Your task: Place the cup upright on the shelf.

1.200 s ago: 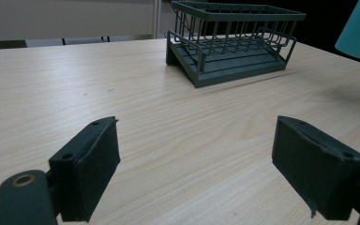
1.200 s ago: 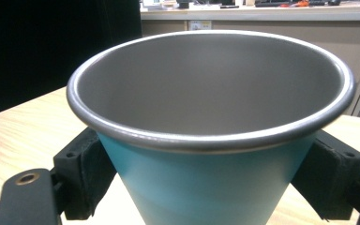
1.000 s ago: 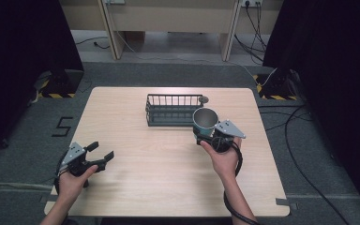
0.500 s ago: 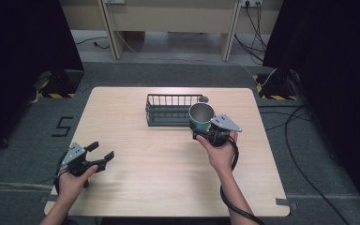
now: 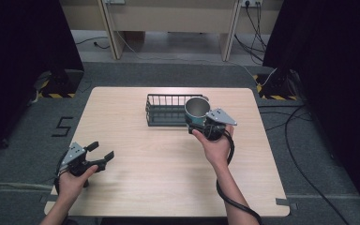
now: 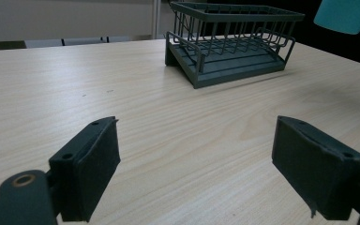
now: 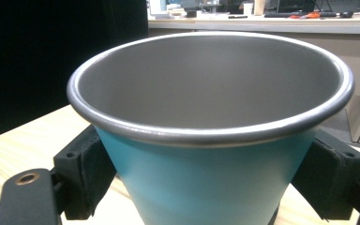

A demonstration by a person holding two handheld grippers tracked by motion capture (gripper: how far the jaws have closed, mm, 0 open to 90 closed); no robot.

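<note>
Above the table in the high view, my right gripper is clamped on one teal cup with a steel lining, held upright in the air at the right end of the one dark wire rack, which sits toward the far middle of the wooden table. My left gripper rests low near the near-left corner, jaws spread apart and holding nothing, well apart from rack and cup. Bare wood lies between my two hands and along the whole near edge, and the right side of the table past my right hand is free as well; the cup hides the rack's right end, so I cannot tell whether it hangs over the rack or just beside it. Along my left gripper's own view, its two black jaws stand wide open over bare tabletop, the rack lies ahead and to the right with nothing in it that I can see, and the cup is cut off by the top right corner, only its teal underside showing. Along my right gripper's view, the cup stands between my two jaws, one pad pressing each teal flank below the rolled rim; its base is cut off at the bottom, its inside is bare grey metal, and the rack is hidden behind it.
</note>
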